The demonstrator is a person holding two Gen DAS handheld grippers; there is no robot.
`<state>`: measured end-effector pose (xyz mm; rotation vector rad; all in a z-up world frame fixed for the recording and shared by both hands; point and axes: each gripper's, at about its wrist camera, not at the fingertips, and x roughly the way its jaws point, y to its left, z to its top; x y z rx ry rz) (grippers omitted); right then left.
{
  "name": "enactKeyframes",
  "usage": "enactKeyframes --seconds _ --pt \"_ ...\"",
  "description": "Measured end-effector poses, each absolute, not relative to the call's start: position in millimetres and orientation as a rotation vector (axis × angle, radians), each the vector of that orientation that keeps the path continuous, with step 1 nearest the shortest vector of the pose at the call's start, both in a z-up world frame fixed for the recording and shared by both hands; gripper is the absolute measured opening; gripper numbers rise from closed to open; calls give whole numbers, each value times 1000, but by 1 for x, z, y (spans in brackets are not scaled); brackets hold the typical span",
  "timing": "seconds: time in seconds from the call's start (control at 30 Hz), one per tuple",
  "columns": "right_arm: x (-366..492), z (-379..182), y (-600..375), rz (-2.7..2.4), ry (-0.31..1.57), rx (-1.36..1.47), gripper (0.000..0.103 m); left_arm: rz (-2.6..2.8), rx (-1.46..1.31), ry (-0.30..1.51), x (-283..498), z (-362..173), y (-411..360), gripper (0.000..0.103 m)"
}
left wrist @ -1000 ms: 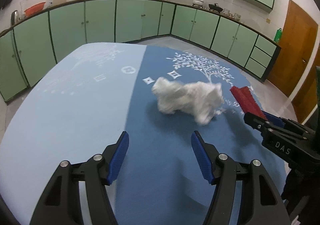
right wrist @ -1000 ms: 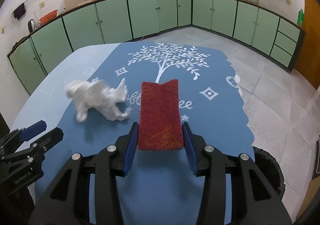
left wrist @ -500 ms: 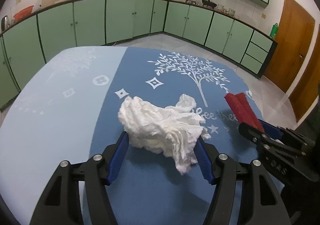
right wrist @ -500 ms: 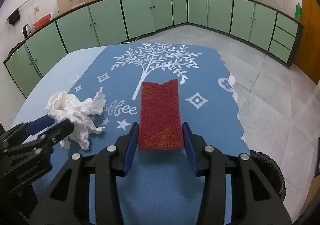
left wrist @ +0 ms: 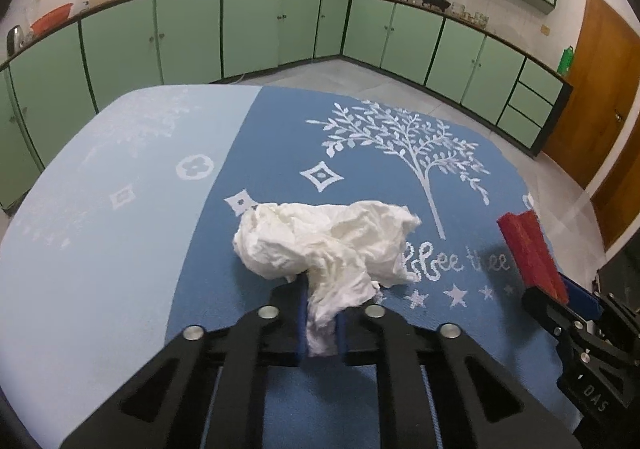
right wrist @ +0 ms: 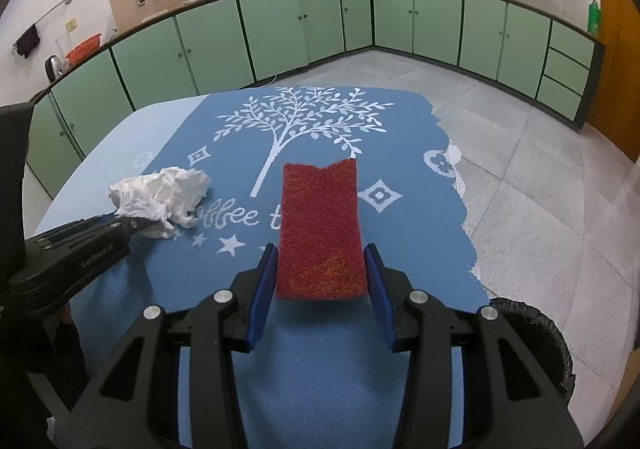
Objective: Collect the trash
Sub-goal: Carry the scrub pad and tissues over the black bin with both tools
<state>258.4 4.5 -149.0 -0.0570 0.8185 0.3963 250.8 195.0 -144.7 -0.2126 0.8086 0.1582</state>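
step: pickup | left gripper (left wrist: 322, 333) clamps crumpled tissue (left wrist: 328, 241) | right gripper (right wrist: 320, 289) holds red scouring pad (right wrist: 320, 229) | next: carry both to bin (right wrist: 532, 337), lower right

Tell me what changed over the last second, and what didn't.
The left gripper moved forward to the crumpled tissue, brought it between its fingers, and closed on it; a second ago they stood open, short of it. The tissue still touches the tablecloth. The right gripper keeps its hold on the red scouring pad, about where it was.
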Motion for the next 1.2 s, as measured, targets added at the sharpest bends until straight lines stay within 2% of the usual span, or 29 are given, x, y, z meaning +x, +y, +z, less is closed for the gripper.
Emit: enactKeyframes --seconds 0.87,1.2 --pt "160 -67 -52 396 661 -24 42 -26 -164 679 138 -68 123 8" --pt "135 -60 -95 338 640 -4 42 -137 -126 659 122 -53 69 8"
